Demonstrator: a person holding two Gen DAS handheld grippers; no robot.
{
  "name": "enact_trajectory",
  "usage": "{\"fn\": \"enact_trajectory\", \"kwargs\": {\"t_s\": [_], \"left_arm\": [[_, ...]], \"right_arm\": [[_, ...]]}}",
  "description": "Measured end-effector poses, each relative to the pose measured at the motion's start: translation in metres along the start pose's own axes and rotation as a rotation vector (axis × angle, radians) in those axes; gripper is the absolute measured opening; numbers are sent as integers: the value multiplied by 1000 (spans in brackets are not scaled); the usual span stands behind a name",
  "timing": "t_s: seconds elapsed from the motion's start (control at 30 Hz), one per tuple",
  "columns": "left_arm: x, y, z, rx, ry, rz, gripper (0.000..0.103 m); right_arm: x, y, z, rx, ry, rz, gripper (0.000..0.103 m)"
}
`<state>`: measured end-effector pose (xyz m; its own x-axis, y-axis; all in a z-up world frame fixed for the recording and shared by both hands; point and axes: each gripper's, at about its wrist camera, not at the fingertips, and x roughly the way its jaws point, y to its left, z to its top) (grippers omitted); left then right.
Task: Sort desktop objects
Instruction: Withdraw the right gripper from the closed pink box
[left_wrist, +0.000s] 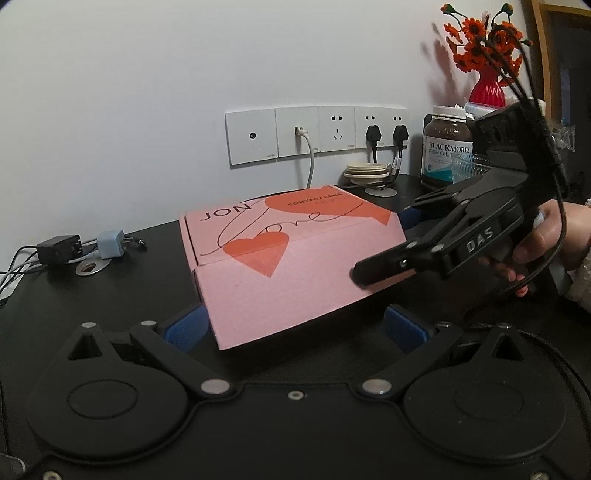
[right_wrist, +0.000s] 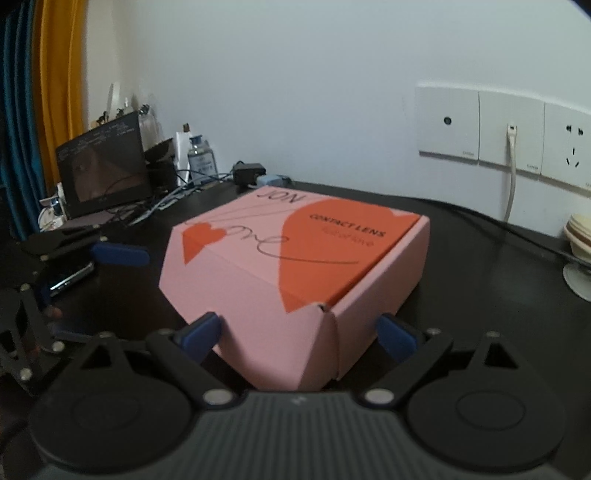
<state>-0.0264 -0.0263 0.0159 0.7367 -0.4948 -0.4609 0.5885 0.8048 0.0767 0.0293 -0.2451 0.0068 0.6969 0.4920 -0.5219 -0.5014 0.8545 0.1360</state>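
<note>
Pink cardboard box (left_wrist: 291, 266) with red hearts, looping "love" script and "CONTACT LENS" print, lid closed, at centre frame on the black desktop (left_wrist: 110, 295), near corner seemingly tilted up off the surface

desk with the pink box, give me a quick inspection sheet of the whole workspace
Surface: black desk, against a white wall.
Job's things: pink box with red hearts, closed, lying flat mid-desk.
Clutter: fish oil bottle, red vase of orange flowers, cream dish stack, black adapter and light blue adapter, small monitor, clear bottle.
Grippers: left tool open, blue pads either side of the box's near corner; right tool open, straddling another corner. Grip contact cannot be told.
Cables: white cable and two black plugs in the wall sockets; a tangle by the monitor.
Surroundings: yellow and blue curtains.
</note>
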Motion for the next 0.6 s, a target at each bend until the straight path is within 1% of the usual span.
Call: {"fn": "enact_trajectory", "kwargs": {"t_s": [0.2,0.3,0.4,0.6], "left_arm": [[0,-6,2,8,7,-32,103],[3,-10,3,25,15,-31,103],[6,-10,3,24,26,-14,103],[3,-1,1,-24,34,-5,103]], "right_arm": [[-1,-2,0,21,-10,7,92],[-6,-7,2,73,-26,36,93],[-10,-9,3,100,-31,67,93],[-13,-1,5,89,-29,141,94]]}}
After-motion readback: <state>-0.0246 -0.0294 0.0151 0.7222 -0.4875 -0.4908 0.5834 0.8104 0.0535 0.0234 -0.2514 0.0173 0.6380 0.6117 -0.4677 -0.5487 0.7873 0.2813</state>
